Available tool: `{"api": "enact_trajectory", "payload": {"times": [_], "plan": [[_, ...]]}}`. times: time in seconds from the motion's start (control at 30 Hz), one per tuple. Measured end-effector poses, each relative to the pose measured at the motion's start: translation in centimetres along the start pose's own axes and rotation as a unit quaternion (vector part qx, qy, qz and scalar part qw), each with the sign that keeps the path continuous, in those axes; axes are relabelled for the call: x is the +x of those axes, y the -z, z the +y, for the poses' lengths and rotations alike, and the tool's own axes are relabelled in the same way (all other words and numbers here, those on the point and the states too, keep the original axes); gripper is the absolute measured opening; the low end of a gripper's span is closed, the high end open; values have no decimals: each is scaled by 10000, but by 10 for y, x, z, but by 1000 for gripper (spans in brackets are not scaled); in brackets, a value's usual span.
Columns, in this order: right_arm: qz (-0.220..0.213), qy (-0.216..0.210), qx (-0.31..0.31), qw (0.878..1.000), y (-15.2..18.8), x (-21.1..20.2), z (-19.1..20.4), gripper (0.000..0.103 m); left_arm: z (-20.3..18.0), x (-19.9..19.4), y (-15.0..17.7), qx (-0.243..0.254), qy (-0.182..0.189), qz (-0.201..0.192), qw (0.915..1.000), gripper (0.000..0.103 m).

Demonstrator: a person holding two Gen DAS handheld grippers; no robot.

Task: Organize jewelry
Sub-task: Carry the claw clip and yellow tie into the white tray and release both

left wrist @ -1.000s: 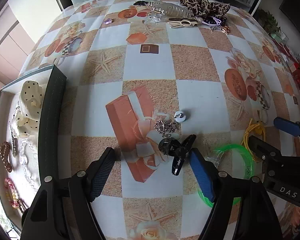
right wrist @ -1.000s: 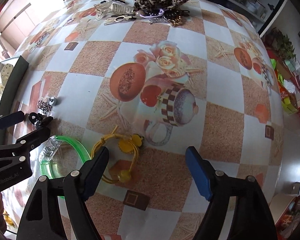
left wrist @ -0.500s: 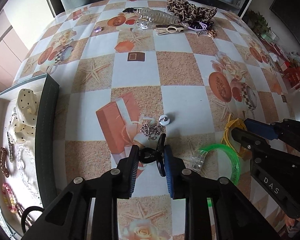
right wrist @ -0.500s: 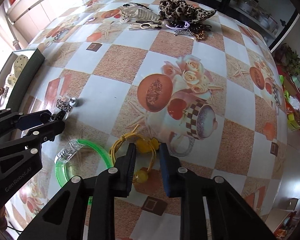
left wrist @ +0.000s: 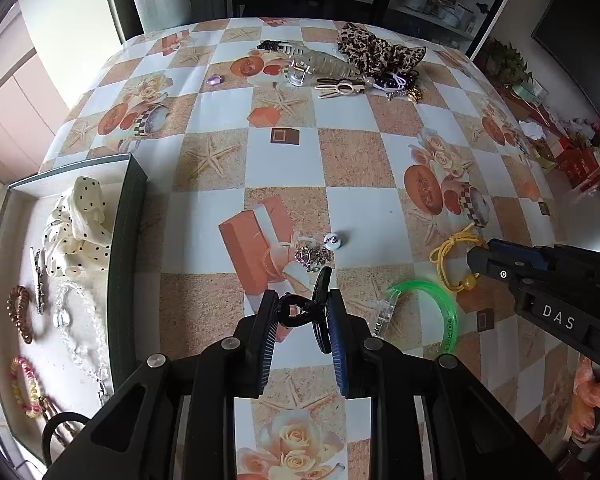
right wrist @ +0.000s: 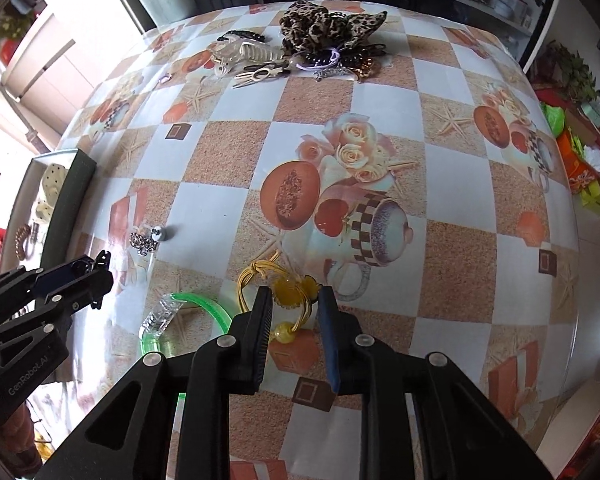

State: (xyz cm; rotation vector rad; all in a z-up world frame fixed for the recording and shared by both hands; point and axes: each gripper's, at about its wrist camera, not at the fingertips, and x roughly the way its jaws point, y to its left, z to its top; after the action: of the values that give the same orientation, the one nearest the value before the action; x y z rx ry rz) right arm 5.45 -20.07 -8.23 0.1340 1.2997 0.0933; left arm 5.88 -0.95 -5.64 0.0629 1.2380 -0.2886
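My left gripper [left wrist: 302,312] is shut on a black hair claw clip [left wrist: 306,308] and holds it just above the table. My right gripper [right wrist: 294,300] is shut on a yellow hair tie with beads [right wrist: 284,292], which also shows in the left wrist view [left wrist: 454,256]. A green bangle [left wrist: 432,312] lies between the two grippers. A silver chain with a white bead [left wrist: 318,252] lies just beyond the clip. The open tray [left wrist: 128,240] at the left holds a dotted scrunchie [left wrist: 76,228], a clear bead necklace and several bracelets.
At the far side of the table lie a leopard scrunchie [left wrist: 376,54], a clear claw clip [left wrist: 320,64], a cream clip [left wrist: 342,88] and a small purple stone [left wrist: 215,79]. Shelves stand beyond the table. Bright boxes sit at the right [right wrist: 588,184].
Both grippers closed from wide open. The left one closed on the black claw clip and the right one on the yellow hair tie. Both have lifted a little.
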Motion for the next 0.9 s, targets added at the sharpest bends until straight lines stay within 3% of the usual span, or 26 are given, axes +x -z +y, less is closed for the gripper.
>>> {"api": "enact_trajectory", "payload": {"times": [0.57,0.9], "plan": [[-64,-116,311,9994,-3,-20,3,25,23,-32,9,-202,22,-227,9995,28],[-261,-214,125,9994,-15,-40,30,25,43,-52,16,-402,-33,-378,9985,28]]}}
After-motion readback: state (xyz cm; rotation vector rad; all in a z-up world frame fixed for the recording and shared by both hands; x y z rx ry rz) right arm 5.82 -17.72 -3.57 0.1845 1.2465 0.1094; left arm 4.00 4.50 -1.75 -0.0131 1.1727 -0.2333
